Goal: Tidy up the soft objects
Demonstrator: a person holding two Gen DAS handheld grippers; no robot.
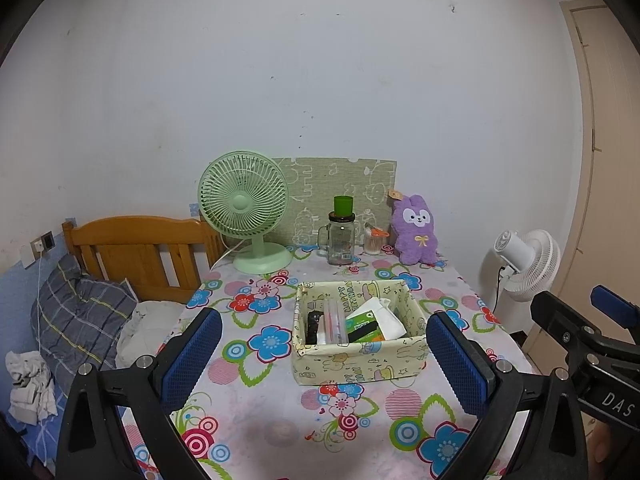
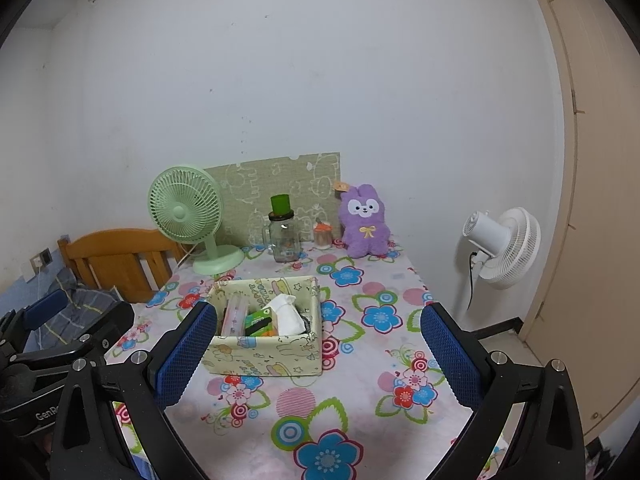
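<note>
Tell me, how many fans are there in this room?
2. A green desk fan stands at the table's back left corner, beside the glass jar. A white pedestal fan stands on the floor to the right of the table, near the door. Others could be out of view.

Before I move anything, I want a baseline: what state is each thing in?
Left tongs: open, empty.
Right tongs: open, empty.
Purple plush rabbit: upright against the wall board.
Fabric box: open-topped, partly filled.
Tissue pack: inside the box, tilted.
Glass jar: upright, green cup on top.
Green desk fan: upright; running or not, cannot tell.
</note>
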